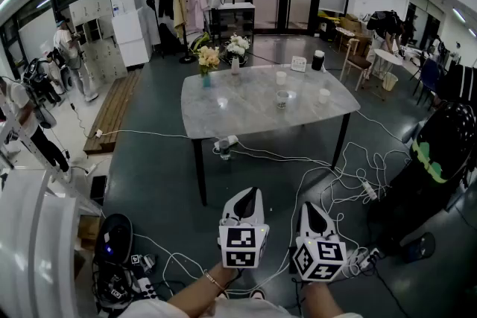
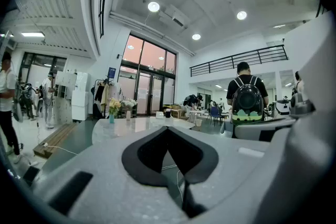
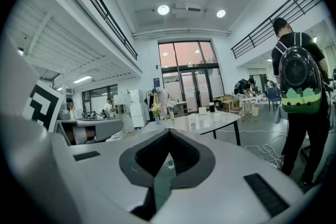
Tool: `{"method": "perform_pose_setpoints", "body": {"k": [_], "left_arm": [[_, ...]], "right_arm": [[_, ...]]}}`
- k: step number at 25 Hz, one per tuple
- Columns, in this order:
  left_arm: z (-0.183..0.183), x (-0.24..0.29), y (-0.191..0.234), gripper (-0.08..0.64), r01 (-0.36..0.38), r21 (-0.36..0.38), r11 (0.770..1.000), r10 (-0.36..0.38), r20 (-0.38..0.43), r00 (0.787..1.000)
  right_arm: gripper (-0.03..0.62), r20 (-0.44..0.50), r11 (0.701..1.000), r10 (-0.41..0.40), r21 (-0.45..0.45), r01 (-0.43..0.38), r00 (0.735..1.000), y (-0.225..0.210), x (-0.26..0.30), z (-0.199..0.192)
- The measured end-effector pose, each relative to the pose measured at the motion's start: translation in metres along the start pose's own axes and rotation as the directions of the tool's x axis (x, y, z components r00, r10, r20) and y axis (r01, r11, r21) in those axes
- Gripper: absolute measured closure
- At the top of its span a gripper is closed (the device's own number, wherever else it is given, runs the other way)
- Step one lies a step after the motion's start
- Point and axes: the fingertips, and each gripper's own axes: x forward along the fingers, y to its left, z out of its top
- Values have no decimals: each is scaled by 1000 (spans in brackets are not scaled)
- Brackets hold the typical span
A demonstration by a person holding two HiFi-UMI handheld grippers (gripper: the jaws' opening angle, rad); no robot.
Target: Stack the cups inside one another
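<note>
Three small cups stand far ahead on the grey marble table (image 1: 238, 112): a white cup (image 1: 280, 77), a clear cup (image 1: 282, 98) and another white cup (image 1: 323, 95). A black cup (image 1: 318, 59) stands at the table's far edge. Both grippers are low in the head view, well short of the table and over the floor. My left gripper (image 1: 253, 194) is shut with nothing in it, its tips meeting (image 2: 167, 128). My right gripper (image 1: 306, 206) is shut and empty too (image 3: 169, 131). Both point roughly level toward the table (image 3: 210, 120).
White cables (image 1: 320, 175) loop over the floor between me and the table. A bottle (image 1: 224, 150) lies under the table's near edge. A person with a black backpack (image 1: 440, 153) stands at the right. Flower vases (image 1: 208, 59) sit on the table's far left, and a wooden bench (image 1: 112, 112) lies at left.
</note>
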Motion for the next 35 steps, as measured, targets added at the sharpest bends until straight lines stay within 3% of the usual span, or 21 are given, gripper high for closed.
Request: {"method": "perform_pose_setpoints", "body": {"k": [15, 27, 35], "left_arm": [[-12, 14, -15, 566, -20, -5, 1000, 19, -28, 999], [-23, 49, -58, 565, -61, -29, 998, 60, -51, 997], [-19, 65, -57, 565, -92, -22, 996, 90, -61, 994]], "right_arm": [[586, 24, 1000, 12, 18, -12, 1000, -22, 2, 2], [586, -22, 1000, 16, 9, -16, 1000, -95, 0, -4], [586, -32, 999, 45, 21, -44, 999, -106, 16, -1]]}}
